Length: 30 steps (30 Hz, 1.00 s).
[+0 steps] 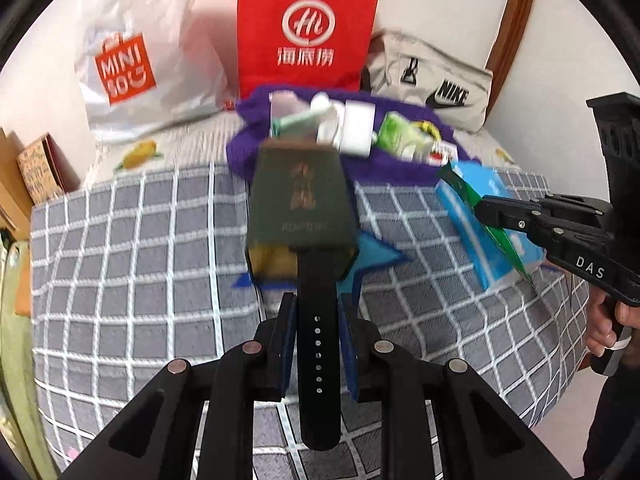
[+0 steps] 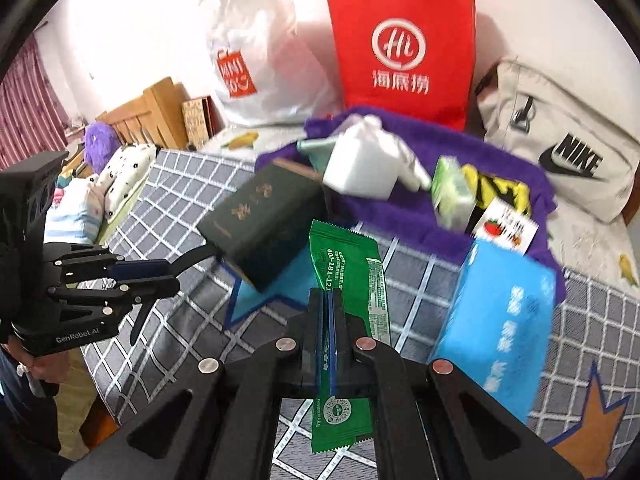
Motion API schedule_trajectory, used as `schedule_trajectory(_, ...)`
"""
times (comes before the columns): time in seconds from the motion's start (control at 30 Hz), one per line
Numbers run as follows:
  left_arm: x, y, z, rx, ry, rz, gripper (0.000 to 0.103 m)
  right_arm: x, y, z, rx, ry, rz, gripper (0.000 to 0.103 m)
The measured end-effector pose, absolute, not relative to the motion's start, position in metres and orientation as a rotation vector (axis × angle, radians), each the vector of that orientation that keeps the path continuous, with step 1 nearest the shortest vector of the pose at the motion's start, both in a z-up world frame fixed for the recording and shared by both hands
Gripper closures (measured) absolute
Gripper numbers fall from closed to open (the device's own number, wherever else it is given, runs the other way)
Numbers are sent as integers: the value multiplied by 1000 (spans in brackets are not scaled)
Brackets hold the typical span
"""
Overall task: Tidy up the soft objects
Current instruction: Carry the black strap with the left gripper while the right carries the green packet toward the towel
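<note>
My left gripper (image 1: 316,304) is shut on a black strap (image 1: 318,352) fixed to a dark green box (image 1: 298,196), which hangs above the checked bedspread. It also shows in the right wrist view (image 2: 264,224), at the left gripper (image 2: 172,272). My right gripper (image 2: 328,300) is shut on a green foil sachet (image 2: 348,264); it shows in the left wrist view (image 1: 480,204) with the sachet (image 1: 468,196). A purple fluffy cloth (image 2: 472,148) behind holds a white bottle (image 2: 360,164), a green packet (image 2: 452,192) and a strawberry card (image 2: 504,228).
A blue tissue pack (image 2: 496,320) lies right of my right gripper. A red paper bag (image 2: 404,48), a white Miniso bag (image 2: 252,64) and a grey Nike bag (image 2: 560,148) stand against the wall. The wooden bed frame (image 2: 152,116) and pillows are at left.
</note>
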<state>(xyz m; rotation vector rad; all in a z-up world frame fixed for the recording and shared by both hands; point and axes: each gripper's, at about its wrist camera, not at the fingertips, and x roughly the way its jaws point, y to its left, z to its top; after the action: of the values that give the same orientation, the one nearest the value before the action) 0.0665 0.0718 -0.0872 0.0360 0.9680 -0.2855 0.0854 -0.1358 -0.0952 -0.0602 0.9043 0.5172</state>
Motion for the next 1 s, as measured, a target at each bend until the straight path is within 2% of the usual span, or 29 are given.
schedule_trajectory(0.27, 77, 70, -60, 27, 937, -289, 83, 100, -152, -66, -45, 838, 508, 101)
schedule_trajectory(0.67, 82, 73, -43, 23, 908, -279, 83, 121, -170, -63, -24, 819, 487, 101)
schedule_trajectory(1.0, 157, 56, -31, 40, 868, -252, 83, 167, -201, -61, -10, 812, 418, 101)
